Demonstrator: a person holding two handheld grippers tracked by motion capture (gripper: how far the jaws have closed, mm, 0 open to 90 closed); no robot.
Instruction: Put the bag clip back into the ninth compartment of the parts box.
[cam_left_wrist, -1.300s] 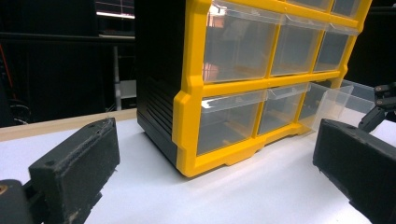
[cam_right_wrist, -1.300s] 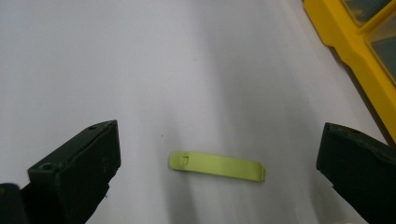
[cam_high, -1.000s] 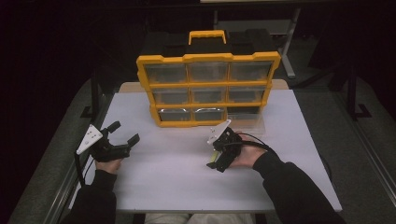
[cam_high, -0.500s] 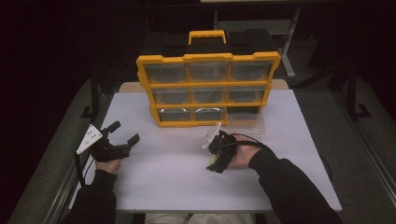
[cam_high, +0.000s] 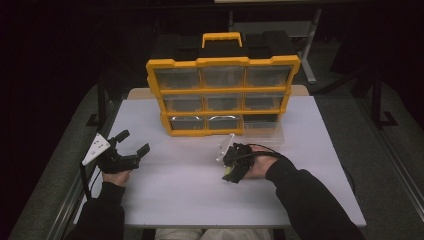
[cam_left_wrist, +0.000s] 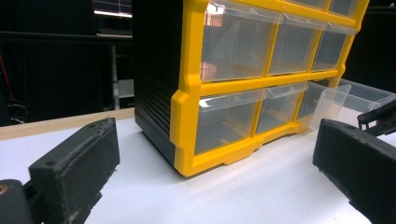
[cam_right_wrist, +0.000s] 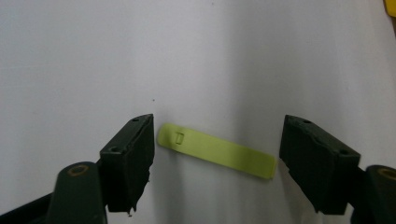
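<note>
The white table carries a yellow-and-black drawer cabinet at its far middle, three rows of clear drawers facing the person. One clear drawer has been pulled out of the bottom row and lies on the table just in front of the cabinet's lower right corner, at about 1 o'clock from the right hand.

The person's right forearm, in a dark sleeve, comes in from 5 o'clock and lies low over the table; the right gripper is tipped steeply down at the table top, near the table's middle. Its jaws have just been closing, yet they stand apart, and the pads do not press on anything. In the right gripper view a flat lime-green strip lies on the white surface between the two jaws, slanting from 10 o'clock to 4 o'clock; its notched end sits just beside the left jaw, its other end just short of the right jaw. Nothing lies between the jaws and the strip.

The left hand rests at the table's left edge, at 9 o'clock from the right one and well apart. The left gripper is held roughly level, pointing toward the cabinet, jaws wide apart and empty.
</note>
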